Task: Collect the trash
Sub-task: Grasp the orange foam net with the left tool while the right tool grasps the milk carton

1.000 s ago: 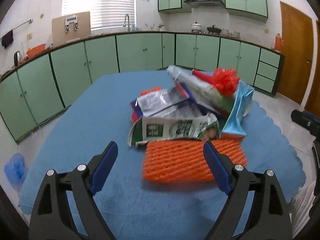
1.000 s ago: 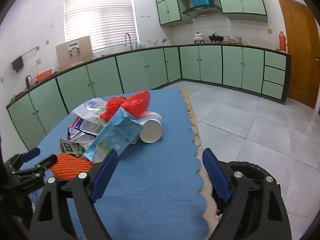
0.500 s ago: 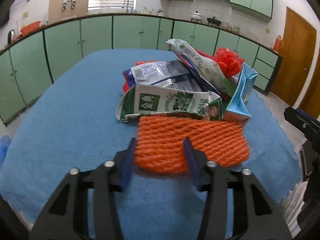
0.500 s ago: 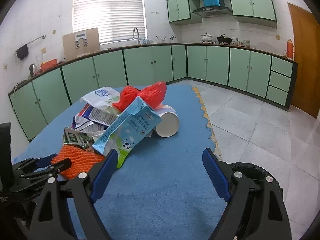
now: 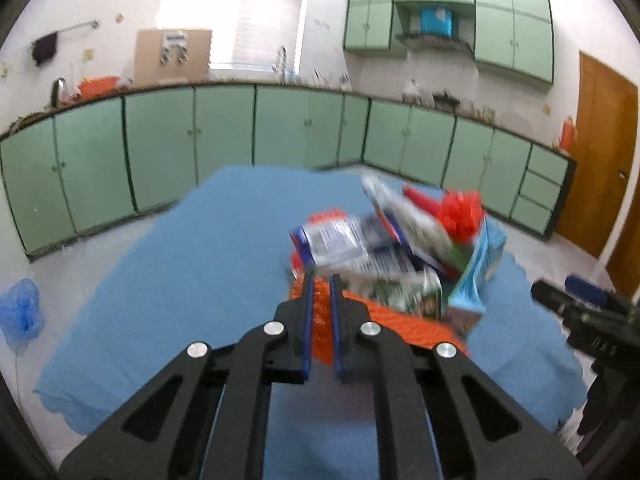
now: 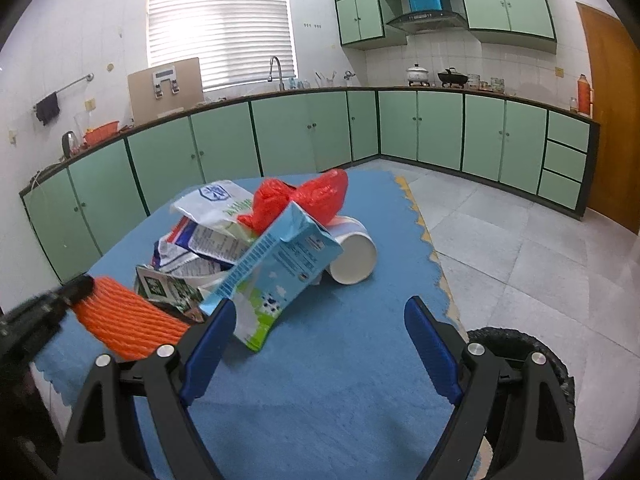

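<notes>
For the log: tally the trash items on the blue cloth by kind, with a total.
Orange foam net, pinched in the left gripper: 1
Cartons (green-and-white, light blue): 2
Printed pouches or wrappers, at least: 2
Red plastic bag: 1
White paper cup: 1
Total: at least 7

An orange foam net (image 6: 124,326) is pinched at one end, near the table's (image 6: 340,380) left edge. Just behind it sits a heap: a green carton (image 6: 168,288), a tilted blue carton (image 6: 276,276), a red bag (image 6: 304,196), and a white cup (image 6: 352,256) on its side.
</notes>
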The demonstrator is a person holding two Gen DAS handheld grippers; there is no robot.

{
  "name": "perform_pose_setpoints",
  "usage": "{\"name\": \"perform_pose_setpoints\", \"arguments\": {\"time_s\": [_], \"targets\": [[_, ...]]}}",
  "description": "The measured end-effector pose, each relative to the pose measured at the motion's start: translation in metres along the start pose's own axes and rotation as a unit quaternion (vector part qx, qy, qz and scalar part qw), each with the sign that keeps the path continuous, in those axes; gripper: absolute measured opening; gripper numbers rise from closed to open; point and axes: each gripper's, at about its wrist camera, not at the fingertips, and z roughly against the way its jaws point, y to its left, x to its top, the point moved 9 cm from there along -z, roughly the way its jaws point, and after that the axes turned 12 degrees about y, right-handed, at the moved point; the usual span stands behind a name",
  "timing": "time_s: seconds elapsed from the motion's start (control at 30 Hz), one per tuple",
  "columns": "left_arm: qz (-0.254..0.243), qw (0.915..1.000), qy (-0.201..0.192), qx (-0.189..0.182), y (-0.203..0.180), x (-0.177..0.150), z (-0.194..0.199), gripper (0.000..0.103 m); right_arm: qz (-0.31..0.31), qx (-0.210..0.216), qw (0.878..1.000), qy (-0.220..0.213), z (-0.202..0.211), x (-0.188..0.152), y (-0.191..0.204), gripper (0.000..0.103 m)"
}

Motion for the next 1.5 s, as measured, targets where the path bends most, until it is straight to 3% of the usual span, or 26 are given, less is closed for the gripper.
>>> {"name": "perform_pose_setpoints", "arguments": {"time_s": [0.2,0.37,0.53,0.9,1.5], "targets": [[0.001,0.9985,-0.039,0.038,0.018,0.029,0.015,0.006,-0.006,0.006,1.000,-0.003,-0.004,0.010,0.013,0.084],[0.010,0.9969,-0.047,0.063,0.046,0.039,0.017,0.006,-0.014,0.009,1.000,-0.007,-0.010,0.019,0.026,0.084],[0.023,0.9979,-0.018,0.057,0.051,0.023,0.000,0.006,-0.011,0.007,1.000,0.003,-0.027,0.023,0.042,0.084],[0.015,0.9990,-0.022,0.035,0.037,0.017,-0.005,0.006,-0.011,-0.044,0.998,0.046,-0.065,0.020,0.037,0.084],[0.010,0.9999,-0.001,0.007,0.019,0.005,-0.012,0.006,-0.027,-0.118,0.988,0.092,-0.027,-0.009,-0.029,0.083]]}}
